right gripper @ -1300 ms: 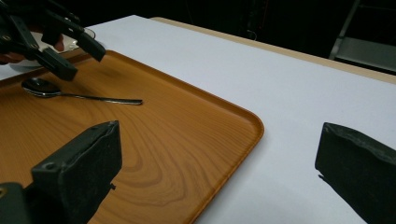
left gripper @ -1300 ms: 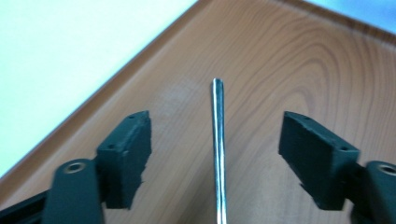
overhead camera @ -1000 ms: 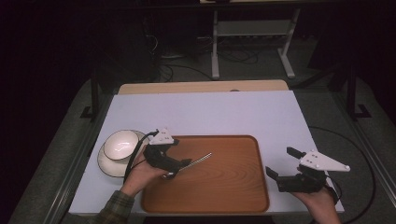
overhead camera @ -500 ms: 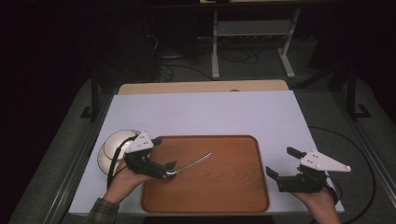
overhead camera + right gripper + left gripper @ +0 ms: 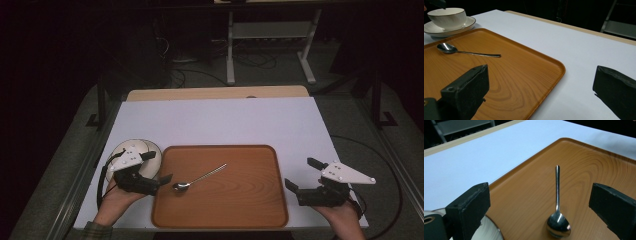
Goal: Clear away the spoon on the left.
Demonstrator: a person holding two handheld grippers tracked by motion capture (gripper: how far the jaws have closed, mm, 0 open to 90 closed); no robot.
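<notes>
Both grippers gape empty; spoon [image 5: 198,179] lies on tray [image 5: 250,210] beside bowl [image 5: 150,152]

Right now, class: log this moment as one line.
spoon flat on tray | left gripper open beside it | right gripper open, off tray

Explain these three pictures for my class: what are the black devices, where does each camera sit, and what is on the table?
A person holds a hand-operated gripper in each hand: the left gripper and the right gripper. Each has two black jaws, and both pairs stand open, holding nothing. The high view looks down from above the table. The two gripper views come from cameras riding on the grippers, looking out between their jaws. On the white table lies a wooden tray with a metal spoon on it. Beside the tray, a white bowl sits on a saucer.
</notes>
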